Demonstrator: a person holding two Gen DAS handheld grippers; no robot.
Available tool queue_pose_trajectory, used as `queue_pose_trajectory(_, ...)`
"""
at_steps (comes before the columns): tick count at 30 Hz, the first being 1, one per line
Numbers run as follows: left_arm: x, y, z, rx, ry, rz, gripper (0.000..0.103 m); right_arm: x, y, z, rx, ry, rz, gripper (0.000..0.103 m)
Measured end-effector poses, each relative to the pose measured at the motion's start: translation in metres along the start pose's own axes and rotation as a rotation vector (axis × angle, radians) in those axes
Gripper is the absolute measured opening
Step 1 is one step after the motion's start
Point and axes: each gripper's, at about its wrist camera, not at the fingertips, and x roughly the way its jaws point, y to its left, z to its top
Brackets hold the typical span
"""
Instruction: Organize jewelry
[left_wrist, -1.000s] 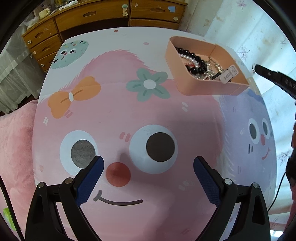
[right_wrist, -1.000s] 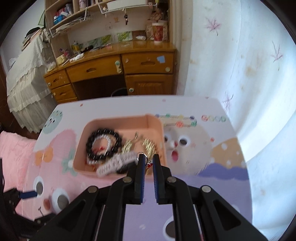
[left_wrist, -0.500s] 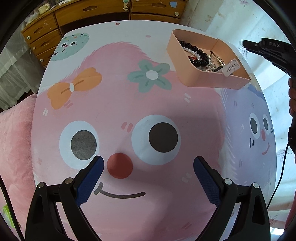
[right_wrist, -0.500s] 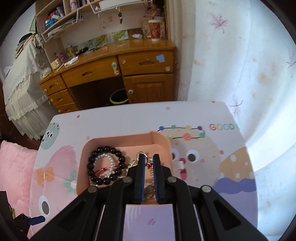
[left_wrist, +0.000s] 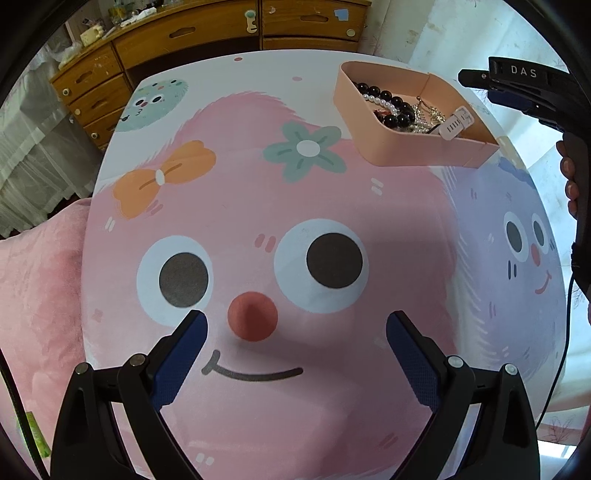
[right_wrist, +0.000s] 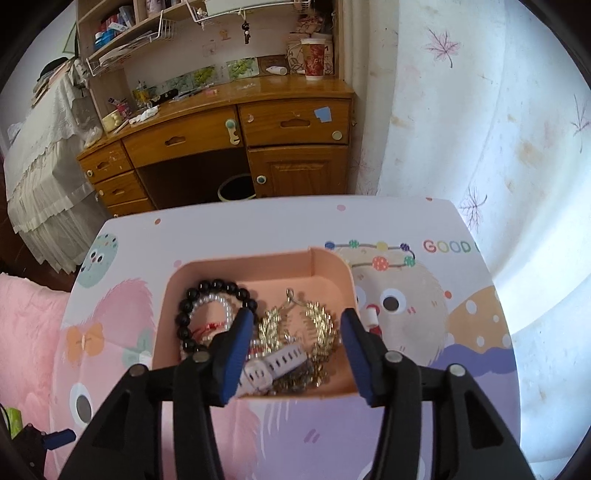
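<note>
A peach tray (right_wrist: 255, 269) stands on the cartoon-print table (right_wrist: 369, 435). It holds a black bead bracelet (right_wrist: 218, 286), a pearl bracelet (right_wrist: 212, 301), gold leaf-shaped pieces (right_wrist: 321, 325), a white watch strap (right_wrist: 273, 365) and a small chain heap. My right gripper (right_wrist: 297, 323) is open and empty, hovering just above the tray's near side. My left gripper (left_wrist: 295, 325) is open and empty over the table's pink face print, well short of the tray (left_wrist: 406, 147). The right gripper's body (left_wrist: 524, 92) shows at that view's right edge.
A wooden desk with drawers (right_wrist: 221, 140) stands beyond the table's far edge, with a bin (right_wrist: 236, 190) beneath it. A white curtain (right_wrist: 480, 129) hangs to the right. A pink cushion (left_wrist: 40, 295) lies to the left of the table.
My right gripper has opened over the tray; the small red-beaded piece it pinched is no longer between its fingers. The left gripper has drifted slightly back.
</note>
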Motion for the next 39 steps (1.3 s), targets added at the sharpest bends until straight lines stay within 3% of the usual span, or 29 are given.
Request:
queue_pose_trajectory(6, 0.000, -0.013, -0.017, -0.014, 0.004, 0.029, 0.097, -0.011, -0.017, -0.033, 0.003, 0.015, -0.012, 0.055)
queue_pose_trajectory(11, -0.002, -0.032, -0.039, -0.048, 0.012, 0.077, 0.097, -0.031, -0.041, -0.079, 0.064, 0.049, -0.003, 0.073)
queue_pose_trajectory(15, -0.025, -0.042, -0.065, -0.131, 0.009, 0.093, 0.096, -0.054, -0.056, -0.136, 0.088, 0.197, 0.023, 0.076)
queue_pose_trajectory(17, -0.042, -0.047, -0.076, -0.147, 0.016, 0.090, 0.096, -0.070, -0.058, -0.161, 0.081, 0.251, 0.038, 0.083)
queue_pose_trajectory(22, -0.098, -0.069, -0.102, -0.148, 0.000, 0.113, 0.097, -0.135, -0.050, -0.215, -0.053, 0.364, 0.069, 0.089)
queue_pose_trajectory(26, -0.125, -0.098, -0.110, -0.116, 0.035, 0.099, 0.097, -0.185, -0.048, -0.222, -0.100, 0.362, 0.094, 0.090)
queue_pose_trajectory(30, -0.144, -0.130, -0.106, -0.123, 0.084, -0.020, 0.097, -0.227, -0.056, -0.207, -0.052, 0.296, 0.140, 0.091)
queue_pose_trajectory(32, -0.151, -0.147, -0.105, -0.093, 0.076, -0.038, 0.097, -0.241, -0.063, -0.200, -0.003, 0.276, 0.182, 0.091)
queue_pose_trajectory(35, -0.172, -0.164, -0.095, -0.028, -0.010, 0.032, 0.097, -0.257, -0.069, -0.190, 0.049, 0.252, 0.217, 0.091)
queue_pose_trajectory(39, -0.206, -0.175, -0.092, -0.047, -0.138, 0.057, 0.097, -0.279, -0.072, -0.179, 0.079, 0.223, 0.182, 0.091)
